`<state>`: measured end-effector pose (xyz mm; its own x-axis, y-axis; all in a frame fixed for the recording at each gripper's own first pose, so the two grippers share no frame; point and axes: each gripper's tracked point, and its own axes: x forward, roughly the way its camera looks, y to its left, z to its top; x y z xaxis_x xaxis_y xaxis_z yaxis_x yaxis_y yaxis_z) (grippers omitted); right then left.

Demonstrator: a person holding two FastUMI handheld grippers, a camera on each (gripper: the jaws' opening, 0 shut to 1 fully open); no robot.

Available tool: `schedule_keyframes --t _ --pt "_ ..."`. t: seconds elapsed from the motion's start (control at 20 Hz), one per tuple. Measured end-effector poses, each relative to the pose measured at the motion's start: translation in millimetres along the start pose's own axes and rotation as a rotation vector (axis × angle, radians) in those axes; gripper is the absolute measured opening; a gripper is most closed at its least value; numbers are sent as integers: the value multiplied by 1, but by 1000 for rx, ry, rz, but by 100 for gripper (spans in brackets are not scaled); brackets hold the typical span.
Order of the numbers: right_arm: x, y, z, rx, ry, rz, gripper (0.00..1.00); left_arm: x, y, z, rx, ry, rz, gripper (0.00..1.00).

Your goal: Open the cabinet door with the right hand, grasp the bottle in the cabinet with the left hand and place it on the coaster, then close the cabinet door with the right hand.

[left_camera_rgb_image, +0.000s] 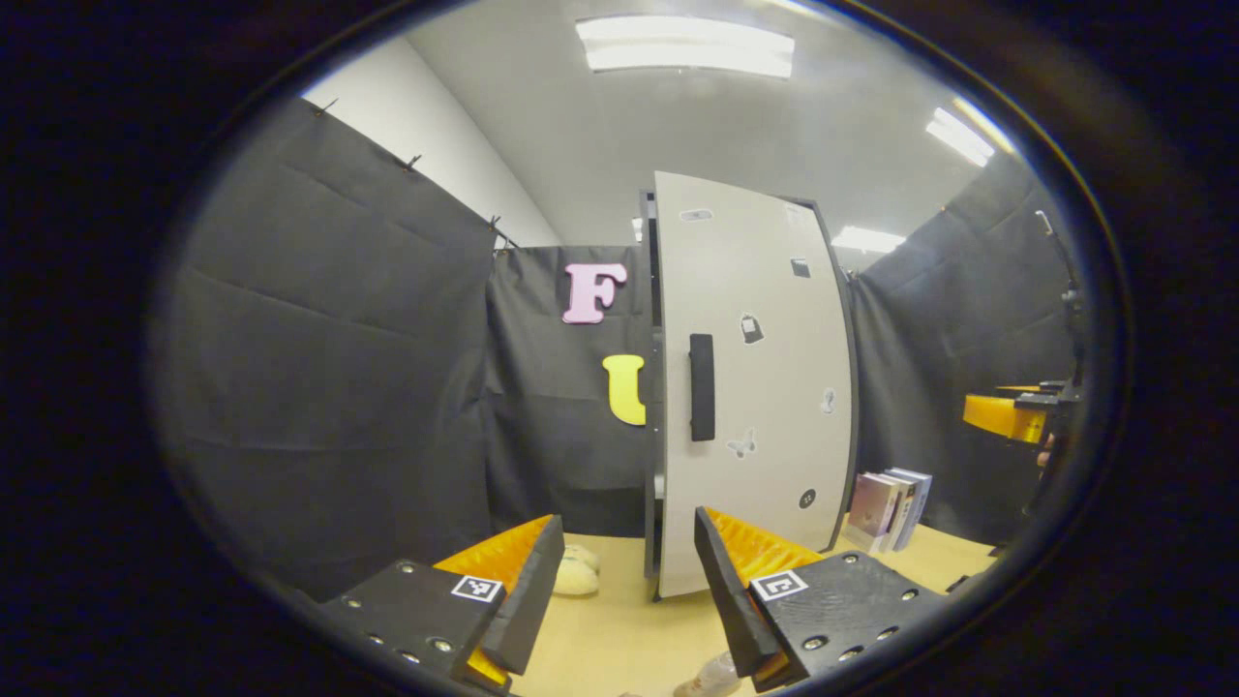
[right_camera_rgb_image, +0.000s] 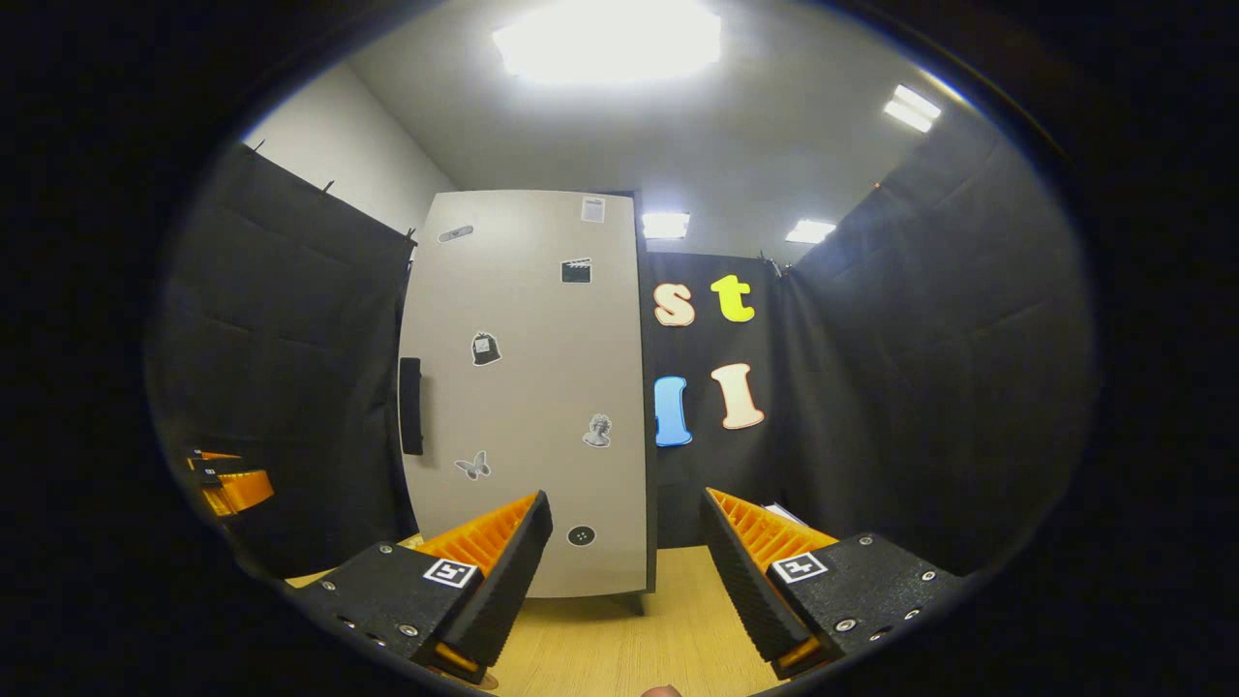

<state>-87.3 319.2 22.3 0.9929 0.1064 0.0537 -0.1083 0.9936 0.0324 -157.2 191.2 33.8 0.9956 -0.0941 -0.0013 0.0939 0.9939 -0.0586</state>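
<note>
A tall cabinet stands on the wooden table, and its pale door (left_camera_rgb_image: pixel 765 387) (right_camera_rgb_image: pixel 528 387) carries small stickers. The door looks shut against the dark frame, which hides the inside. Its black vertical handle (left_camera_rgb_image: pixel 702 387) (right_camera_rgb_image: pixel 410 407) sits on the door's left edge. My left gripper (left_camera_rgb_image: pixel 627 590) is open and empty, low in front of the door and well short of the handle. My right gripper (right_camera_rgb_image: pixel 624 571) is also open and empty, facing the door's lower right part. The right gripper (left_camera_rgb_image: pixel 1012 414) shows far right in the left gripper view, the left gripper (right_camera_rgb_image: pixel 227 484) far left in the right gripper view.
A few books (left_camera_rgb_image: pixel 889 505) stand upright to the right of the cabinet. A pale rounded object (left_camera_rgb_image: pixel 577 573) lies on the table (left_camera_rgb_image: pixel 619 639) left of the cabinet's foot. Black cloth walls close in the booth on all sides.
</note>
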Motion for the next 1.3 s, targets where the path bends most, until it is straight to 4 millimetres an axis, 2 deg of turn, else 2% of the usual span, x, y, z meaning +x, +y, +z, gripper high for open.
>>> schedule_keyframes --t 0.05,0.35,0.4,0.45,0.6,0.65,0.7,1.0,1.05,1.1,1.15,1.25,1.3 --pt "-6 -3 -3 3 3 -10 94 -2 0 0 6 0 -2 77" --pt "-28 -14 -24 11 45 -46 94 -15 -2 -7 1 7 -15 77" --pt "-29 -15 -26 13 50 -51 94 -17 -3 -8 6 8 -16 83" --pt "-30 -17 -27 16 54 -55 94 -18 -3 -8 12 8 -16 77" --pt "-31 -19 -28 29 60 -66 94 -19 -5 -8 20 9 -16 77" --pt "-31 -21 -27 32 60 -71 94 -18 -7 -8 19 10 -15 83" --pt "-31 -21 -27 34 61 -72 94 -18 -6 -8 19 10 -12 77" --pt "-32 -24 -23 26 56 -78 94 -17 -11 -8 14 12 -9 78" --pt "-31 -24 -22 26 57 -78 94 -16 -12 -8 14 13 -8 83" --pt "-31 -25 -22 25 56 -79 94 -15 -12 -9 14 13 -8 83" --pt "-31 -26 -22 26 57 -82 94 -13 -13 -8 15 12 -9 78" --pt "-30 -26 -23 31 57 -86 94 -12 -17 -10 20 18 -14 78" --pt "-30 -25 -23 33 57 -85 94 -11 -19 -10 21 20 -16 83"
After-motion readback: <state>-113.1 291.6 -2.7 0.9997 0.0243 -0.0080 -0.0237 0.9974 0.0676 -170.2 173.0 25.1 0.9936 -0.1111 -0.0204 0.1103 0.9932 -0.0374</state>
